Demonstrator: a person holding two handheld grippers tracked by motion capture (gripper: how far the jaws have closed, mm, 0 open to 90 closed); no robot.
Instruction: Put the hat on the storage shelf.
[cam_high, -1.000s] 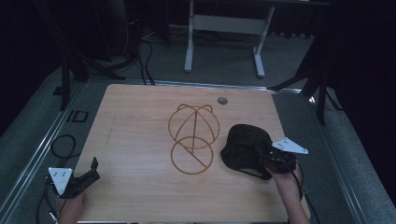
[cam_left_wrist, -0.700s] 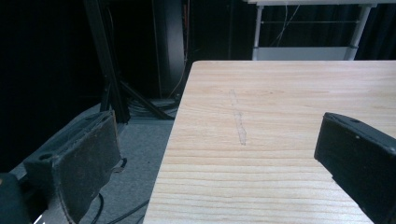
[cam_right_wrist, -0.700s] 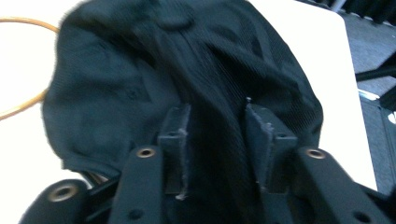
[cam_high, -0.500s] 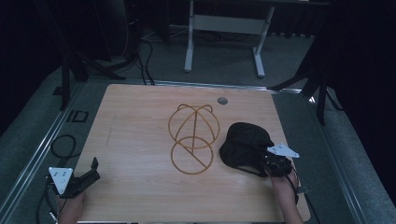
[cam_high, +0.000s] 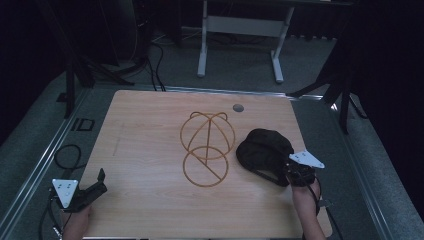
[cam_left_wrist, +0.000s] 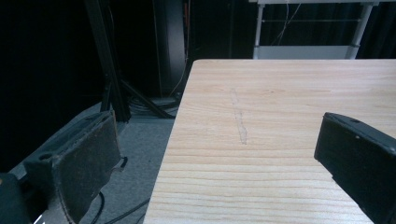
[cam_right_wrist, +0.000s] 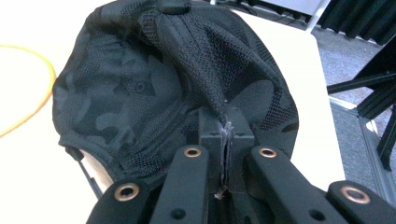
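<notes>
cap (cam_right_wrist: 154, 84) fabric now in right claw (cam_right_wrist: 226, 140)

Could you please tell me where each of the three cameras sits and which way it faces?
High view: above the person's side, looking forward and down on the table; both forearms enter from below.
Left gripper view: on the left gripper, looking along its open fingers over the table's corner.
Right gripper view: on the right gripper, fingers pinching the black cap.
Shared: the cap and the wire stand appear in the high and right gripper views.
</notes>
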